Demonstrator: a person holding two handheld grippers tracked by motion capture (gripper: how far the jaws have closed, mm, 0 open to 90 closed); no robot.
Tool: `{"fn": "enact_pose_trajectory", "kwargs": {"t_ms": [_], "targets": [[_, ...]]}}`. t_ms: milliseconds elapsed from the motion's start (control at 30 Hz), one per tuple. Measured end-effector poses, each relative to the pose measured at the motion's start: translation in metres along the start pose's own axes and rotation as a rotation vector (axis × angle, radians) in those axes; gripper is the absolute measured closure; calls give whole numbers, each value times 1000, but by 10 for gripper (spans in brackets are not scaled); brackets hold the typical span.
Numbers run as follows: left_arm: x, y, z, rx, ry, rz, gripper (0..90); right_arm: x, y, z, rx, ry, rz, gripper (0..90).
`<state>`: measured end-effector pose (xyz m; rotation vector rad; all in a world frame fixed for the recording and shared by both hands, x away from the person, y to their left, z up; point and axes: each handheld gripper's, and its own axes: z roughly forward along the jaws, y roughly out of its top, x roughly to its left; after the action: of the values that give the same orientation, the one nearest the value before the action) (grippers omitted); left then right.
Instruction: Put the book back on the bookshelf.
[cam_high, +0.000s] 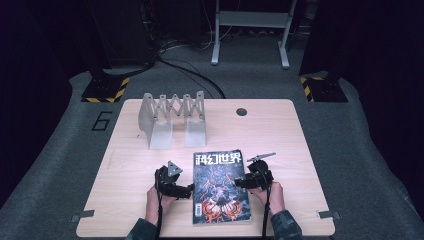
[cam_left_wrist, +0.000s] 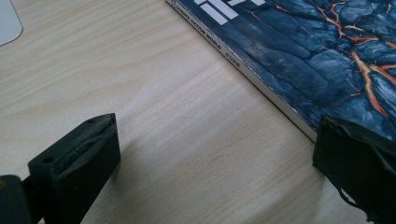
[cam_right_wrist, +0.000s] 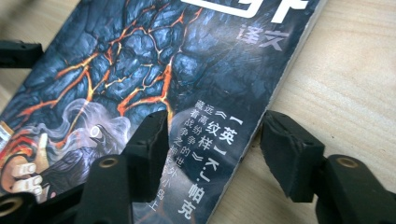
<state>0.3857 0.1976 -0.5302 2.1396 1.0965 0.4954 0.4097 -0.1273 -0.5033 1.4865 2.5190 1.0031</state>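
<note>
Left tongs (cam_high: 186, 190) gape wide on bare counter (cam_high: 125, 170) at the spine edge of the magazine (cam_high: 220, 187), one jaw over the cover. Behind stands an empty grey folding book rack (cam_high: 172, 117). Right tongs (cam_high: 239, 182) straddle the magazine's opposite edge, unclenched

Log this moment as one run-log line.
magazine flat on table | left gripper open at spine edge | right gripper open, straddling right edge | metal rack behind, untouched
</note>
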Motion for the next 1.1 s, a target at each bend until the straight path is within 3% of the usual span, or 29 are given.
{"fn": "enact_pose_trajectory", "kwargs": {"t_ms": [133,267,433,567,733,900,1100], "targets": [[0,0,0,0,0,0,5,-4,-2,-2,-14,25,31,474],[0,0,0,0,-1,0,5,-11,-2,-10,-70,100,47,536],[0,0,0,0,-5,-1,7,-11,-1,-11,-67,117,54,540],[1,0,-1,10,-15,3,10,-14,2,-12,-103,142,61,542],[1,0,-1,1,-12,2,13,-16,10,-11,-109,153,61,533],[1,0,-1,1,-13,3,15,-20,20,-1,-133,193,99,525],[1,0,-1,0,-13,3,15,-17,31,13,-111,184,73,523]]}}
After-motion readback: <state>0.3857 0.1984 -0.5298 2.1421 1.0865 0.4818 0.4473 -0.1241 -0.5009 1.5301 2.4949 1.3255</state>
